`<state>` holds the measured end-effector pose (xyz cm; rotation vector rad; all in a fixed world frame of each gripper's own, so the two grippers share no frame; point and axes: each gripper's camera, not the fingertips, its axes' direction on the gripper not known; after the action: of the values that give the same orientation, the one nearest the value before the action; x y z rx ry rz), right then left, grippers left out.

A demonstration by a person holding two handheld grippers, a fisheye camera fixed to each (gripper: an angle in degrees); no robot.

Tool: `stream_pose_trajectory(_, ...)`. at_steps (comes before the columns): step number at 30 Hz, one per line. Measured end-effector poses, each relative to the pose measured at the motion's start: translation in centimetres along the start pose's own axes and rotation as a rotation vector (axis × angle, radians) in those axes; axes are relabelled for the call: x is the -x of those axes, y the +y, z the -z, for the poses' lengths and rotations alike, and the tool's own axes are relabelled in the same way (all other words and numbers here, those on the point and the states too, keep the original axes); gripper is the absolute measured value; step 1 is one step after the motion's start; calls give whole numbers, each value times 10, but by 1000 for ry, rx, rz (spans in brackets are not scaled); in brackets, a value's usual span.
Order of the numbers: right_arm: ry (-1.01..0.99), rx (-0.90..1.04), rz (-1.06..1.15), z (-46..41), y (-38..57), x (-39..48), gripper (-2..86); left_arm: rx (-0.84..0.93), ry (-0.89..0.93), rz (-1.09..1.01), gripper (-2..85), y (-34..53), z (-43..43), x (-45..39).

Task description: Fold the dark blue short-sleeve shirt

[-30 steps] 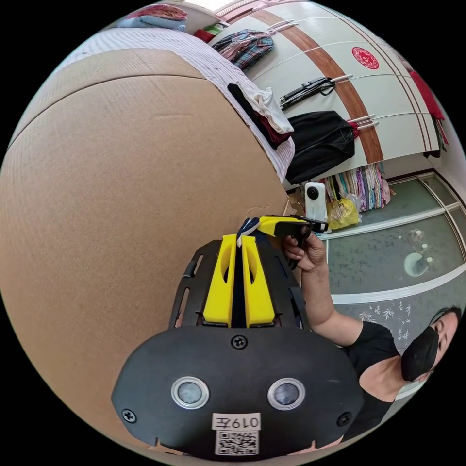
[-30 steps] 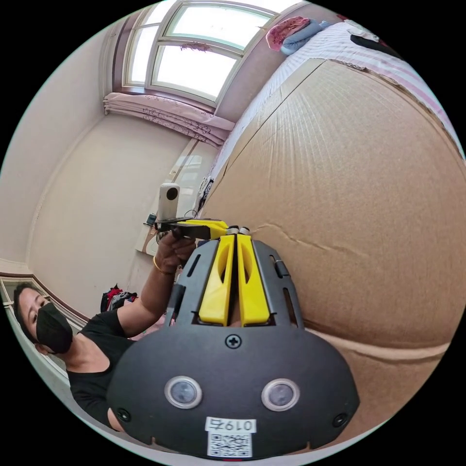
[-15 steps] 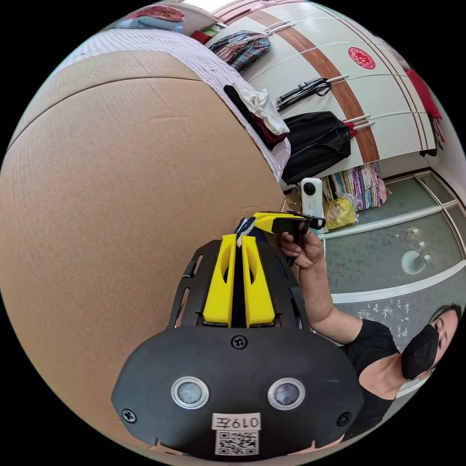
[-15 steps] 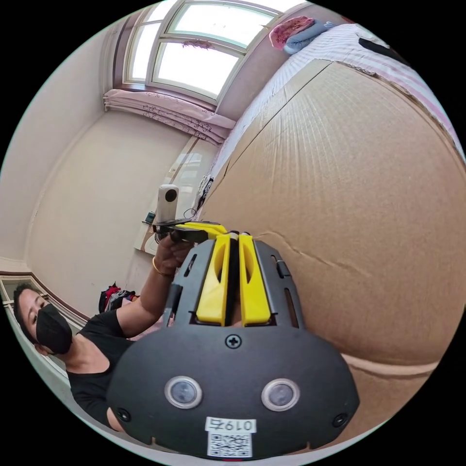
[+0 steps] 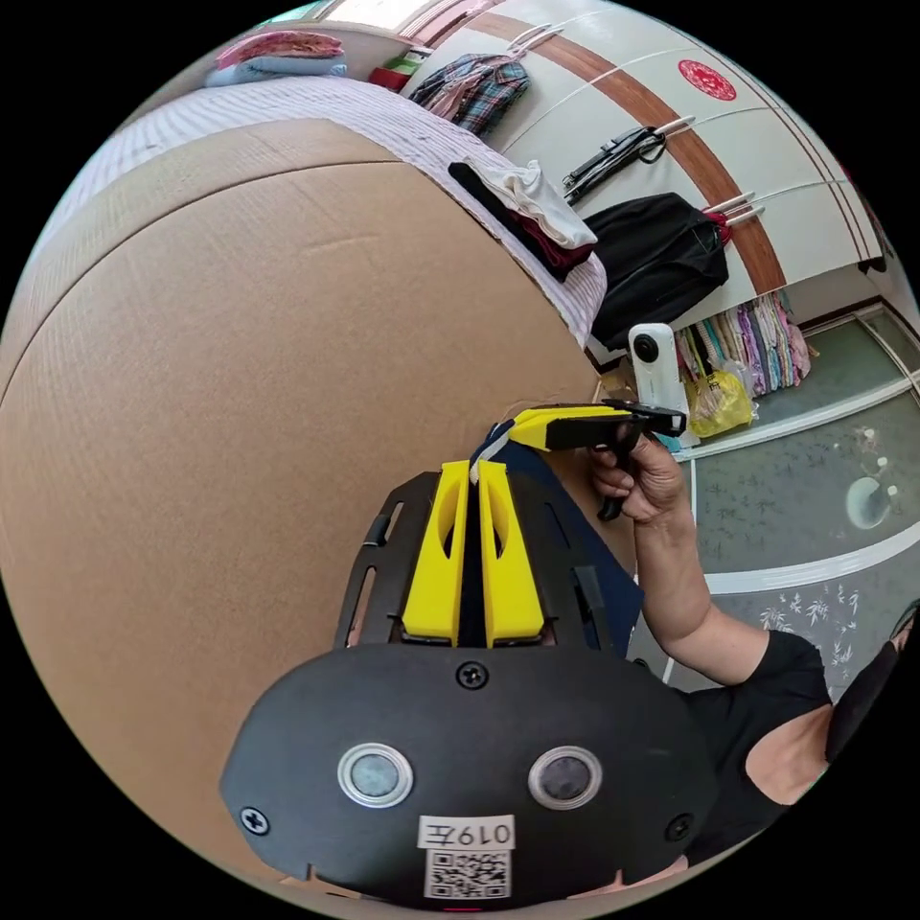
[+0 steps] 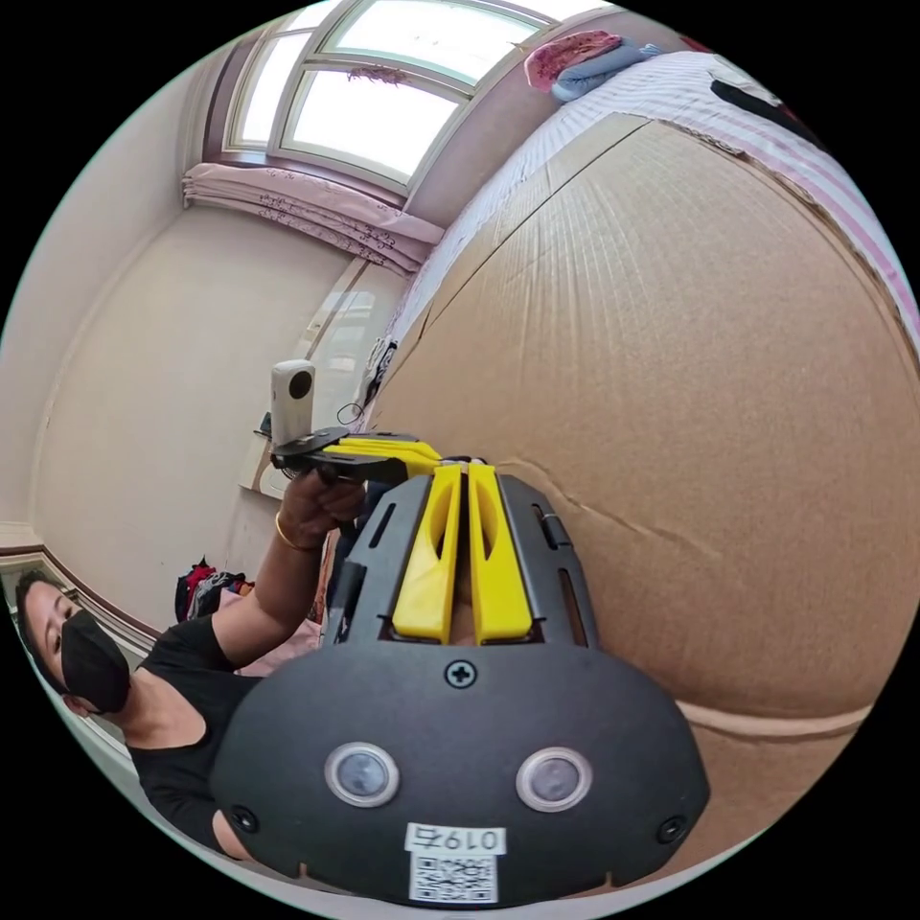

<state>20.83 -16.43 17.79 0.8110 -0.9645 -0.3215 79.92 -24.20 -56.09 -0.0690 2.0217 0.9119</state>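
Observation:
In the left gripper view my left gripper (image 5: 476, 466) is shut on a pinch of the dark blue shirt (image 5: 592, 567), which hangs down behind the jaws on the right. The shirt's white-trimmed edge (image 5: 491, 447) sticks out at the tips. My right gripper (image 5: 522, 431), held in a hand, meets it there, its jaws closed on the same edge. In the right gripper view my right gripper (image 6: 464, 468) is shut, with the left gripper (image 6: 422, 450) touching its tips. A dark strip of the shirt (image 6: 337, 556) hangs beside the mount. Both grippers are over the brown cardboard sheet (image 5: 240, 383).
The cardboard (image 6: 690, 364) lies on a striped bed (image 5: 402, 115). A pile of clothes (image 5: 527, 206) sits at the bed's edge. Black clothing (image 5: 661, 259) hangs on wardrobe doors beyond it. A person in a black top (image 6: 182, 709) stands by the bed, with a window (image 6: 383, 86) behind.
More dark blue cloth now hangs into sight beside the left gripper's jaws. Both grippers stay shut and tip to tip. The views have shifted a little.

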Motion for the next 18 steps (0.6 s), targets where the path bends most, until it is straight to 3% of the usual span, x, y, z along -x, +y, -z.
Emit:
stream_pose_trajectory(3, -55, -12, -34, 2, 1, -9, -2, 4, -28, -9, 14, -1, 0, -6)
stream_pose_trajectory(13, -125, -20, -40, 9, 3, -18, 2, -14, 240, 102, 13, 5, -1, 31)
stream_pose_trajectory(18, -106, -13, -42, 10, 4, -18, -2, 3, 182, 99, 13, 3, -1, 24)
